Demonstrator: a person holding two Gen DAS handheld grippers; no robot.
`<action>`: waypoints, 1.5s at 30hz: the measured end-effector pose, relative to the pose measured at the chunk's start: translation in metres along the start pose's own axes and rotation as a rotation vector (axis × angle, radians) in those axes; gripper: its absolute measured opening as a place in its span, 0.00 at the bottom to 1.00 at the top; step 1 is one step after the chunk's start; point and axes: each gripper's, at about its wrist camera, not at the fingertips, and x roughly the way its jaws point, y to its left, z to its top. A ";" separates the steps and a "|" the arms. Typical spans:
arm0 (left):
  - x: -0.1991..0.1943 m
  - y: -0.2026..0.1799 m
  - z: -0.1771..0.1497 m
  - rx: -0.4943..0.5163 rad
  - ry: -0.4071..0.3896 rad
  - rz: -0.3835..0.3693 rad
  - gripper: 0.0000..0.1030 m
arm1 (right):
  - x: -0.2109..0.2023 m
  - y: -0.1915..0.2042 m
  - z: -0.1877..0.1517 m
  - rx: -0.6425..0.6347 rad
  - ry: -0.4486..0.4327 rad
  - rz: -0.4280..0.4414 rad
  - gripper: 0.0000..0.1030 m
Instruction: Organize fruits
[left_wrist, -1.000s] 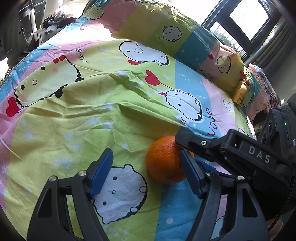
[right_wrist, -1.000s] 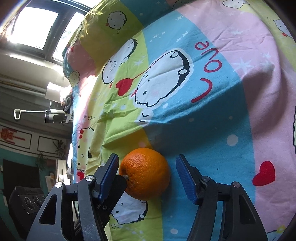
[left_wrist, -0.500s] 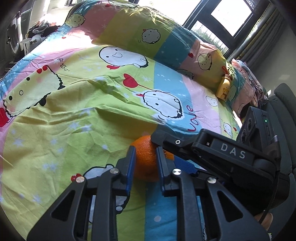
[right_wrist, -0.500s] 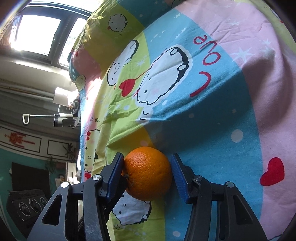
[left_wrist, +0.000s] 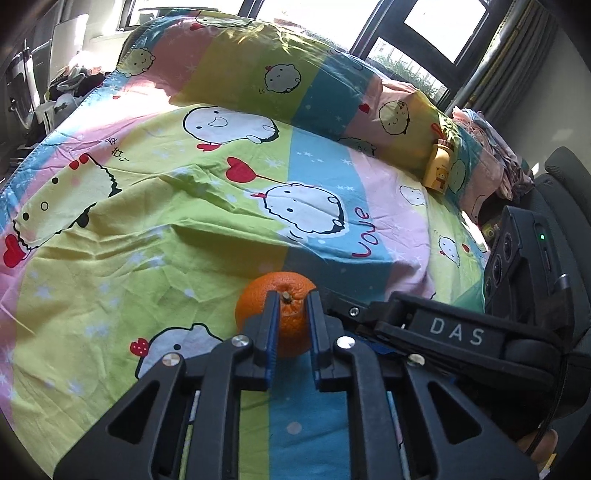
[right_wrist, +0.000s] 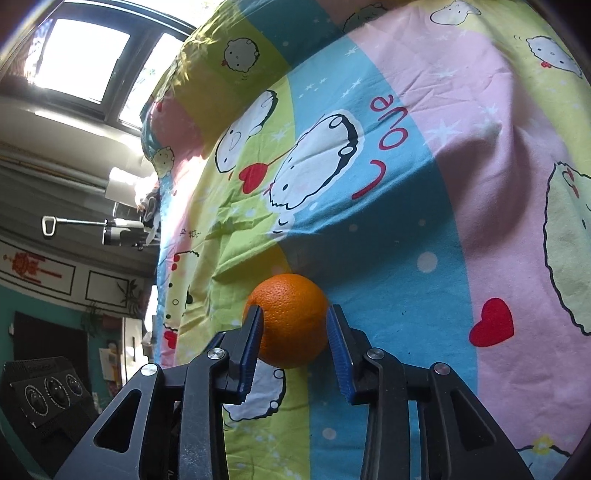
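1. The right gripper (right_wrist: 295, 325) is clamping the orange (right_wrist: 290, 325) between its jaws, down on the bed (right_wrist: 480, 147) near its front edge.
2. The left gripper (left_wrist: 291, 328) is sitting in front of it, jaws nearly together and gripping nothing.
3. A small yellow bottle (left_wrist: 439, 168) is leaning on the pillow (left_wrist: 295, 74).
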 end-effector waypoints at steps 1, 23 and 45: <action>0.000 0.004 0.001 -0.015 0.003 -0.022 0.18 | 0.002 0.001 0.000 -0.004 0.007 0.007 0.38; 0.026 0.022 -0.001 -0.069 0.089 -0.099 0.51 | 0.032 -0.004 0.008 0.069 0.051 0.038 0.64; -0.030 -0.143 0.003 0.277 -0.056 -0.276 0.47 | -0.154 -0.044 -0.001 0.134 -0.382 0.158 0.62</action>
